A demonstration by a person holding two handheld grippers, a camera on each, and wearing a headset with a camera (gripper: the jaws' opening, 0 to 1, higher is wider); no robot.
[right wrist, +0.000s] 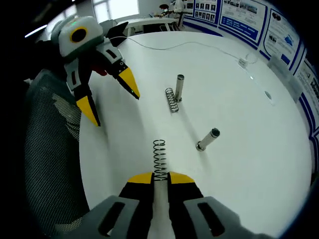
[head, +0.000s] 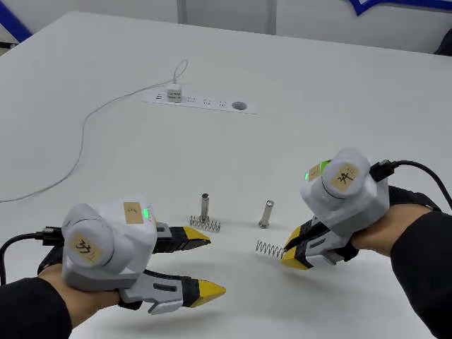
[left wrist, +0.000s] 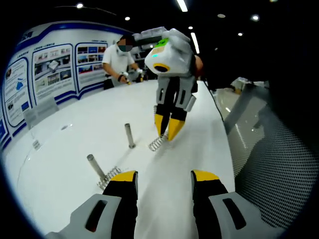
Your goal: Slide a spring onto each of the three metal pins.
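On the white workbench (head: pixel 318 92), the left gripper (head: pixel 210 264) rests with its yellow-tipped jaws spread wide, holding nothing. Just ahead of its upper jaw tip a loose spring (head: pixel 205 224) lies on the surface, against the foot of an upright metal pin (head: pixel 205 205). A second pin (head: pixel 266 213) stands bare between the two tools, nearer the right gripper (head: pixel 293 257). That gripper is clamped on one end of another spring (head: pixel 268 248), which juts straight out from its closed jaws toward the left gripper, short of both pins. A power strip (head: pixel 205 102) lies well beyond both grippers.
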